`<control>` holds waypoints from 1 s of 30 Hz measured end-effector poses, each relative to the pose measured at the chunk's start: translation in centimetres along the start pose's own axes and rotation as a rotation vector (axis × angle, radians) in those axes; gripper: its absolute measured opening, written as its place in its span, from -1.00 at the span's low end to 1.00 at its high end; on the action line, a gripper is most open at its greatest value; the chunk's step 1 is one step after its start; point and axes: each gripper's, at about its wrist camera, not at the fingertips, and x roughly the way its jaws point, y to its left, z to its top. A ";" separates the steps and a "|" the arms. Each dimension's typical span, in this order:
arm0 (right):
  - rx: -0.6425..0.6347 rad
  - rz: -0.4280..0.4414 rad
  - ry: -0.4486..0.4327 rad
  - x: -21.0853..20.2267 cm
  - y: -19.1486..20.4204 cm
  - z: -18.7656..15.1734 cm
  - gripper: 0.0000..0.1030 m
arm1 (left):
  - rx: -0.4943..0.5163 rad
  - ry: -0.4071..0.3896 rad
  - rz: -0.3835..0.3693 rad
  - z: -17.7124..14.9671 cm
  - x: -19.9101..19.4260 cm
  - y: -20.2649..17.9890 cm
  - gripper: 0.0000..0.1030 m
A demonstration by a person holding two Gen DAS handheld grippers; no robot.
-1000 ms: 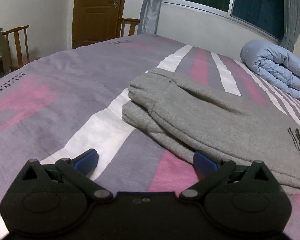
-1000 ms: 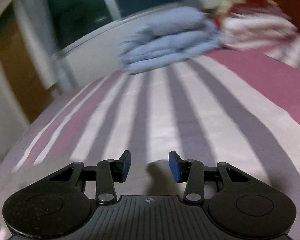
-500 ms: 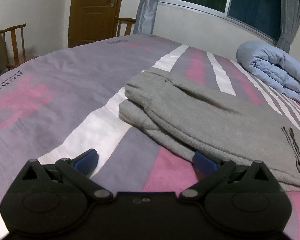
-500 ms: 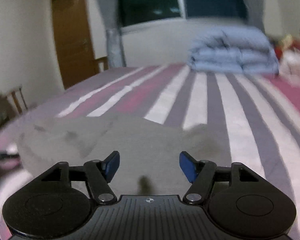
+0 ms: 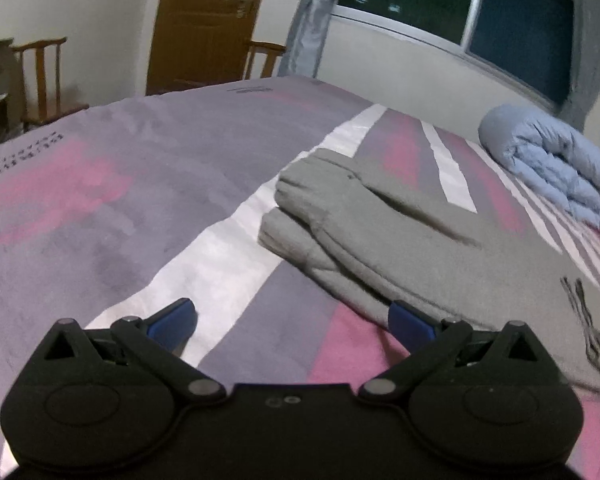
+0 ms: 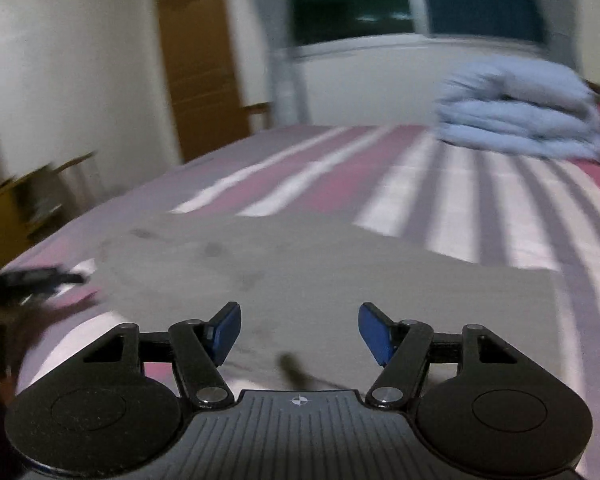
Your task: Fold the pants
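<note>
**Ana:** Tongs first, left one to start: the left tongs [image 5: 290,320] stand wide apart over the striped purple, pink and white bedsheet [image 5: 112,208], with nothing between the blue pads. The right-hand pad sits just beside the near edge of the grey fleece pants [image 5: 400,240], but I cannot tell whether it touches the cloth.

**Ben:** And the right tongs [image 6: 300,334]?

**Ana:** Also apart, holding nothing. They hover above the grey cloth near the dark drawstring [image 6: 296,372], so that end looks like the waistband.

**Ben:** How far along would you say the folding is?

**Ana:** Partway, I'd judge. The two legs already lie one on the other, with the ribbed cuffs stacked at the far left end. So the lengthwise fold seems done. What's left is to bring the cuffs toward the waist, perhaps twice, to make a compact bundle.

**Ben:** How does the garment look?

**Ana:** Thick and soft, with a rounded fold line along the near edge. It lies fairly flat, running from the cuffs on the left to the waist on the right, across the middle of the bed. One shallow crease runs along the top leg. The right view is blurred, so finer wrinkles there I can't make out.

**Ben:** Anything else on the bed?

**Ana:** A folded pale blue quilt [image 5: 548,164] sits far right, well apart from the pants.
</note>
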 end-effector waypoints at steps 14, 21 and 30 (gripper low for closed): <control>0.245 -0.046 -0.017 6.5 -0.8 0.0 -0.72 | 0.021 0.001 -0.030 -0.1 -0.4 0.3 0.89; 0.166 -0.007 0.075 9.9 1.7 -0.3 -0.72 | 0.042 0.012 -0.042 -0.3 -0.2 -0.2 0.89; 0.219 -0.111 -0.146 0.1 -2.3 -0.7 0.00 | 0.055 0.020 -0.045 -0.4 0.1 -0.4 0.89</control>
